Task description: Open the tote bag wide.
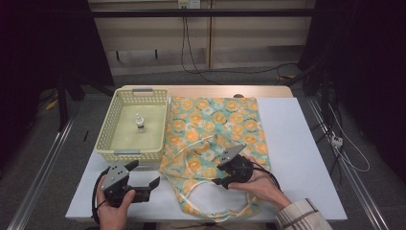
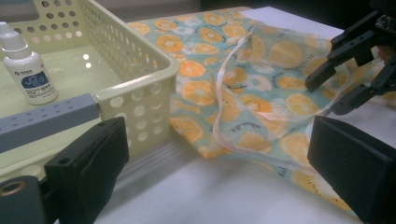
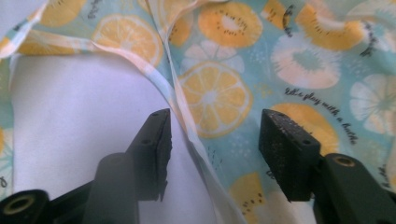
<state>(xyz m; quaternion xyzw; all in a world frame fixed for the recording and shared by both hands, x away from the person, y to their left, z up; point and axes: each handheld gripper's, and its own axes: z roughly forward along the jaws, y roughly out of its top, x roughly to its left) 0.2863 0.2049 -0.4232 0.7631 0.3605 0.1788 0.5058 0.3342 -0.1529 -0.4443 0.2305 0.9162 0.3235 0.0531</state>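
One bag [image 1: 215,139] is lying here, one basket [image 1: 106,139] is sitting, one bottle [image 1: 139,123] is standing, two grippers [image 1: 143,184] [image 1: 224,175] are working.

We see the table [image 1: 306,143] w/ a perforated basket [image 1: 107,129] at its far-left part; a small dropper bottle [image 1: 139,123] stands upright in it, near the middle. Just right of the basket lies a tote bag [image 1: 225,122], spread from far edge to near edge, its handles [image 1: 210,208] at the near edge. Left gripper [image 1: 143,184] sits near the near-left corner, before the basket; right gripper [image 1: 225,170] is over the bag's near part.
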